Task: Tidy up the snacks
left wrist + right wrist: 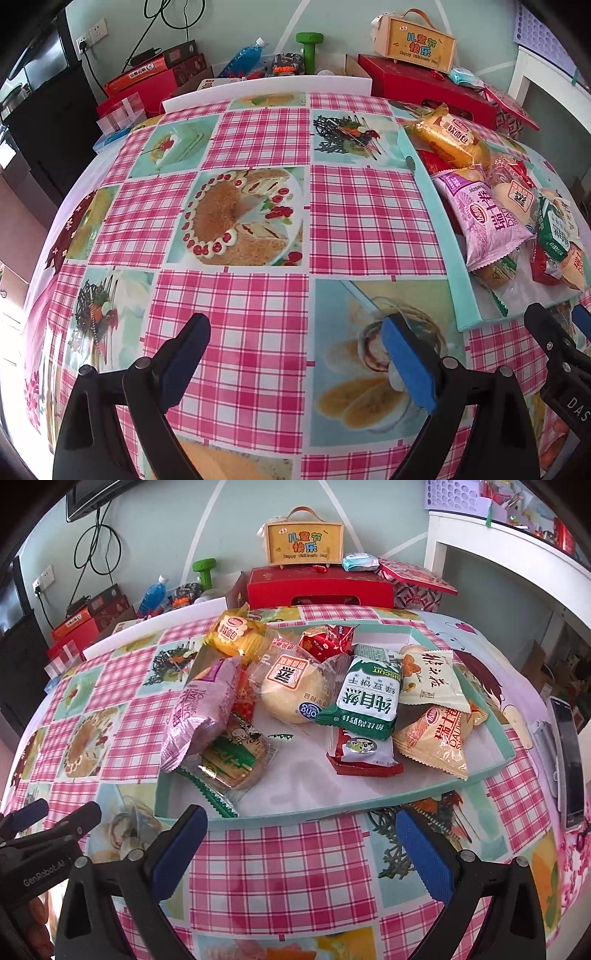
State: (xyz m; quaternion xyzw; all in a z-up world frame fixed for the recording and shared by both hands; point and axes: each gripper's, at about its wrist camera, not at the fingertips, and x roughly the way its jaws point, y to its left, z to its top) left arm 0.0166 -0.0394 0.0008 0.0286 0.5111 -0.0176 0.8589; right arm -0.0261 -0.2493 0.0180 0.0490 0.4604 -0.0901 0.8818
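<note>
Pink-checked cloth with cake pictures covers the worktop, and most of it lies bare to the left of a shallow mint-green tray. The tray sits toward the worktop's right side, its near rim just ahead of the right claw. Inside it the snack packets are heaped toward the back and sides: a purple packet leaning over the left rim, a round bun in clear wrap, a green biscuit packet, a red and white packet and an orange packet near the right rim. The tray's front middle floor is bare white. Boxes and a yellow gift case crowd the worktop's far edge; a phone lies by the right edge.

Both claws hang over bare cloth, fingers spread wide, holding and touching nothing. The left claw is beside the tray's near left corner.
</note>
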